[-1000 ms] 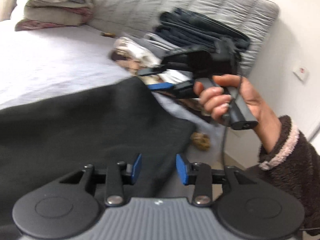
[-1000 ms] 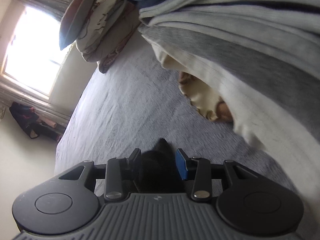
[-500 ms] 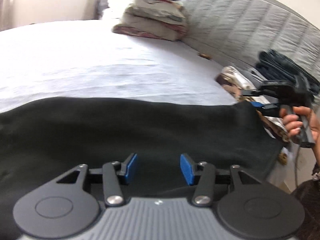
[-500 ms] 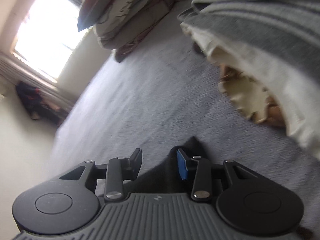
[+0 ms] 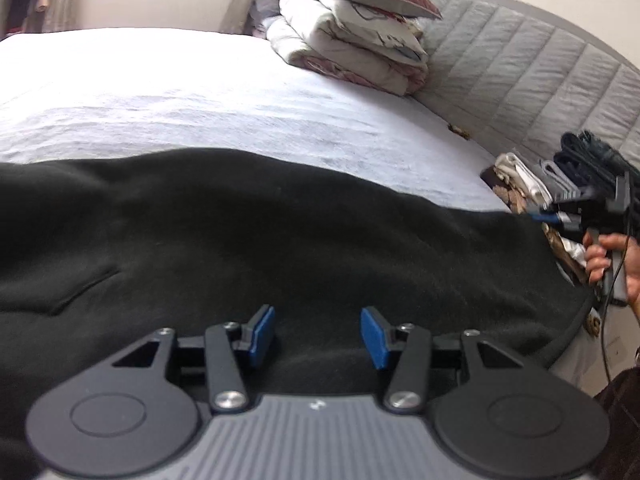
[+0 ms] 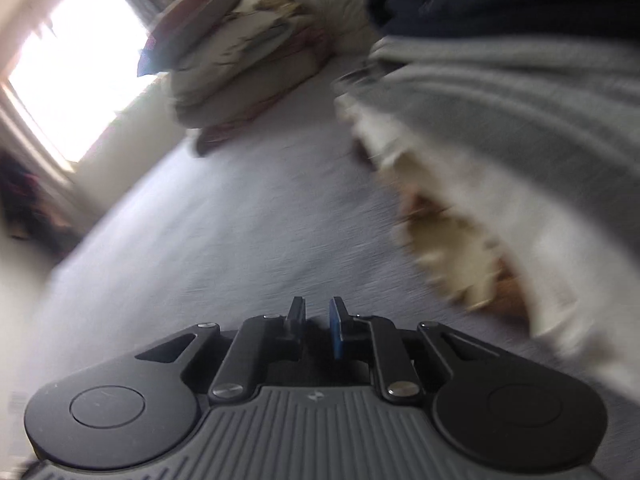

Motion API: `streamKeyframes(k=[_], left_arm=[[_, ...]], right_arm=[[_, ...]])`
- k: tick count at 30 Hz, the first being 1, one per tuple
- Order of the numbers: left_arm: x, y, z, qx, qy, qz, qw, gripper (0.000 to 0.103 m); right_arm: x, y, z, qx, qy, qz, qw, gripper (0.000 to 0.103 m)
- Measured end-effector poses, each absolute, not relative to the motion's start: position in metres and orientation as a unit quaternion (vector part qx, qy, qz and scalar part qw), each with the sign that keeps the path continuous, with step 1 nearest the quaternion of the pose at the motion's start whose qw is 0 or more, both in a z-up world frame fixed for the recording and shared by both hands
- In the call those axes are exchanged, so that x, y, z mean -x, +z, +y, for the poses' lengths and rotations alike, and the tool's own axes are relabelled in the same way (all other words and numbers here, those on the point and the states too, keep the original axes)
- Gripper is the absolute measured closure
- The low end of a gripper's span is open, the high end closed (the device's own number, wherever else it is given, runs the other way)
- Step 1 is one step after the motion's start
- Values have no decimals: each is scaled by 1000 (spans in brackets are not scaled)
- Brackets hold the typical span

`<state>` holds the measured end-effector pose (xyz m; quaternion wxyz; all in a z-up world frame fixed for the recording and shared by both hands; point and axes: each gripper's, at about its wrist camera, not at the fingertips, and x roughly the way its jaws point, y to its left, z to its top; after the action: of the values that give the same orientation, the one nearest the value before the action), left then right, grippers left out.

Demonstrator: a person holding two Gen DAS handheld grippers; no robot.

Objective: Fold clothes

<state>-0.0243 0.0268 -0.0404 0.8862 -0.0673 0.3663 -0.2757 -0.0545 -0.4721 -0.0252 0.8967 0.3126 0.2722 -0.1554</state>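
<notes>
A black garment (image 5: 280, 240) lies spread flat across the near part of the bed. My left gripper (image 5: 316, 336) is open and empty, its blue pads just above the garment's near edge. My right gripper (image 6: 317, 322) has its jaws close together with a narrow gap and nothing visible between them. In the left wrist view it (image 5: 560, 216) sits at the garment's far right corner, held by a hand (image 5: 616, 268). The right wrist view is blurred.
The bed has a pale sheet (image 5: 200, 92) and a quilted grey headboard (image 5: 532, 76). Stacked pillows and bedding (image 5: 356, 36) sit at the head. A pile of folded grey, cream and dark clothes (image 6: 500, 128) lies at the right, also in the left wrist view (image 5: 568, 176).
The right gripper let go of the garment's black corner, then narrowed its jaws. The left gripper swung left and now faces across the spread garment, still open.
</notes>
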Motion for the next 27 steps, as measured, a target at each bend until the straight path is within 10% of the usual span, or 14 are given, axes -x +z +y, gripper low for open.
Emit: streamKeyframes(k=[7, 27], left_arm=[[56, -13, 90, 120, -191, 334, 915, 45], [45, -34, 242, 287, 48, 286, 913, 55]], right_arm=[[74, 0, -427, -251, -31, 245, 936, 65], [114, 4, -122, 48, 404, 285, 868, 65]])
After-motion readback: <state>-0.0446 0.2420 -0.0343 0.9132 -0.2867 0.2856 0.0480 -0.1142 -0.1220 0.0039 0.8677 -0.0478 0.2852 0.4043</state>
